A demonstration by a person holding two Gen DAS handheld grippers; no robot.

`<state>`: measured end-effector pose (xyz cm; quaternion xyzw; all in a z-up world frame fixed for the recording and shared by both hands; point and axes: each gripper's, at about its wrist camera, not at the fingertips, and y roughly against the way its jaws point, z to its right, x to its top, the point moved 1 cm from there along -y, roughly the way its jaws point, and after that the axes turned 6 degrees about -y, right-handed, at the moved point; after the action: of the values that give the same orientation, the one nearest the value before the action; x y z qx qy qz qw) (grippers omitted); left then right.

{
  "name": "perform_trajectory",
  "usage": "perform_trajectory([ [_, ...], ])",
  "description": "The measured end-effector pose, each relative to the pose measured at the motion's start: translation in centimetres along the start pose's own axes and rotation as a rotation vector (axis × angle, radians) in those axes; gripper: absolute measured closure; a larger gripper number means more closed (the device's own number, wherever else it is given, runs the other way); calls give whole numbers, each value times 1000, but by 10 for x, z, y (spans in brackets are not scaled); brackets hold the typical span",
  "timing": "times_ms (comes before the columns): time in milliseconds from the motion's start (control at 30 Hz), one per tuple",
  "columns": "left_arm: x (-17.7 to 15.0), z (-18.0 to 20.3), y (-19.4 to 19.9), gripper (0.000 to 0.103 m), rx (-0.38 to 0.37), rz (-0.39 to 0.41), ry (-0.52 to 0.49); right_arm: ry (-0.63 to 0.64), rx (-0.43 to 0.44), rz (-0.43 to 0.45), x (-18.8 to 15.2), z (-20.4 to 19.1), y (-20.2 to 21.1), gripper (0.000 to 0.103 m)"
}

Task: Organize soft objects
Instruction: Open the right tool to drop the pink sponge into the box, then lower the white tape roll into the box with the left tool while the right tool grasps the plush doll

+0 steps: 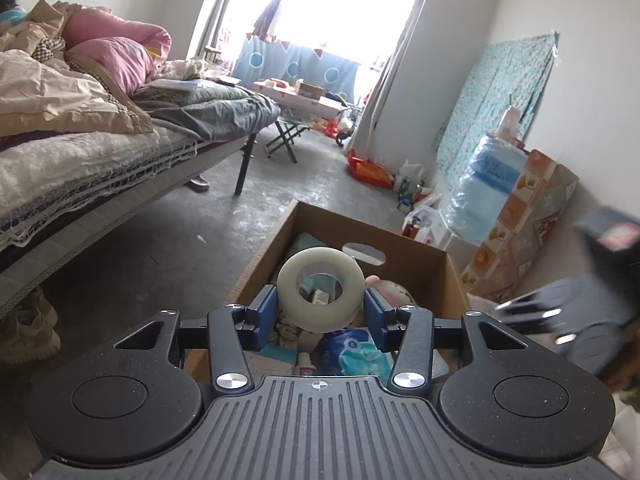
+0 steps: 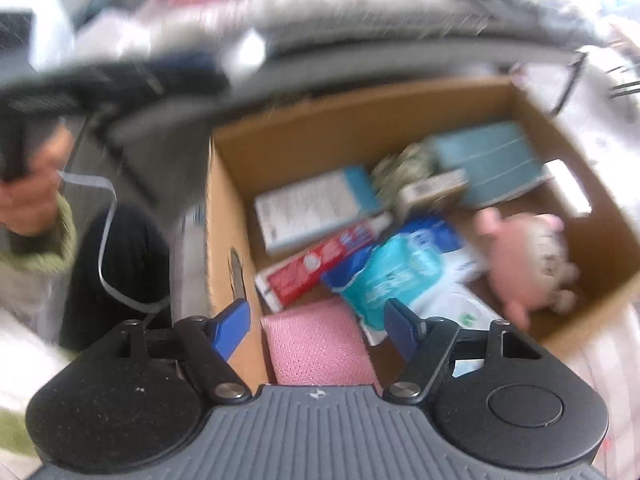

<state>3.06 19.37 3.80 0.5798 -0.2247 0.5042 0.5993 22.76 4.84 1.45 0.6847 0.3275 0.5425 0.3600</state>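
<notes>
Left claw [image 1: 320,308] squeezes a white tape roll [image 1: 320,294] w/ both blue pads, held up over the box [image 1: 416,250]. Right claw [image 2: 318,326] is wide open, nothing in it, above a pink pouch [image 2: 320,344] in the box. Toothpaste [image 2: 320,264], blue pack [image 2: 404,276] & pink toy [image 2: 528,252] lie inside. Writing too blurry to read.

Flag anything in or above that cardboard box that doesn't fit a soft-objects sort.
The left tool is shut on a roll of clear tape above the cardboard box, a hard item. Inside, a toothpaste box lies beside the pink plush toy. The right tool is open.
</notes>
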Motion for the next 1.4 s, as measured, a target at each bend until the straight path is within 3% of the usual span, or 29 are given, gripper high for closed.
perform_trajectory([
  [233,9,16,-14,57,-27,-44,-36,-253,-136,289,-66,-5,77,22],
  [367,22,28,-39,57,-62,-110,-56,-382,-122,384,-110,-12,89,22],
  [467,36,38,-66,57,-77,-172,-77,-467,-61,435,-137,-11,84,22],
  [633,61,54,-149,57,-63,-341,-93,-571,24,493,-166,-5,73,22],
  [833,61,60,-244,57,7,-501,-62,-649,74,558,-192,5,77,22],
  [1100,52,61,-316,57,59,-576,-31,-682,49,578,-211,12,84,22],
  [1400,41,62,-350,56,86,-618,-7,-724,15,563,-221,21,81,22],
])
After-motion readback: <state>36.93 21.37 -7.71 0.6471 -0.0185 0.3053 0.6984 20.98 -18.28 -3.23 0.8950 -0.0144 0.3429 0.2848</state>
